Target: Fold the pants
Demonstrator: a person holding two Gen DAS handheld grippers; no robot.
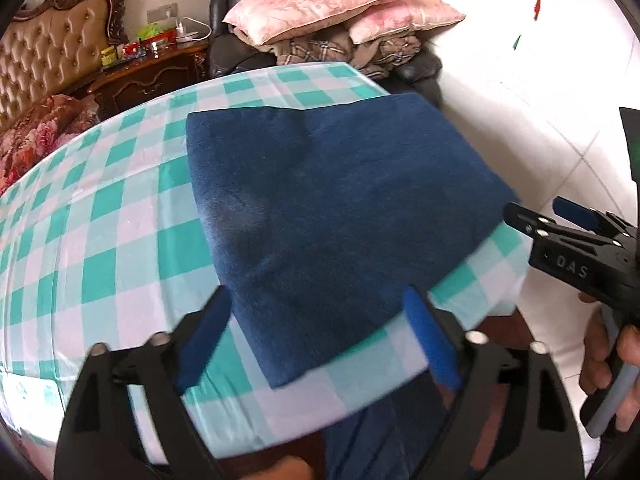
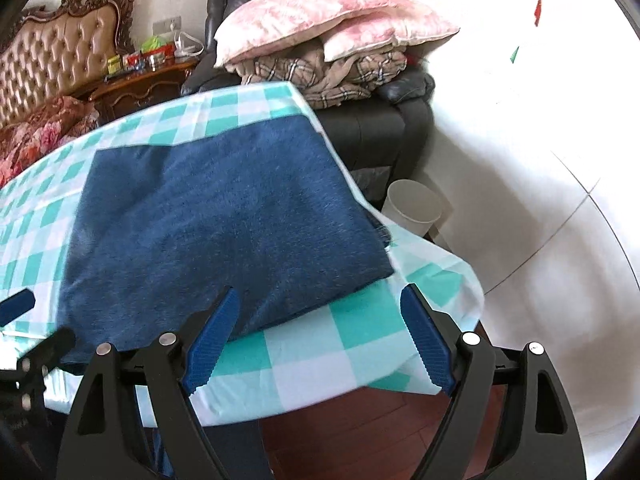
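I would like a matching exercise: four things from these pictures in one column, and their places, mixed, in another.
1. dark blue folded pants
2. pink floral pillows
3. white plastic bin
4. open left hand-held gripper

a. on the black armchair
b. on the floor beside the table
c. above the table's near edge
d. on the green-checked tablecloth

Pairs: 1-d, 2-a, 3-b, 4-c
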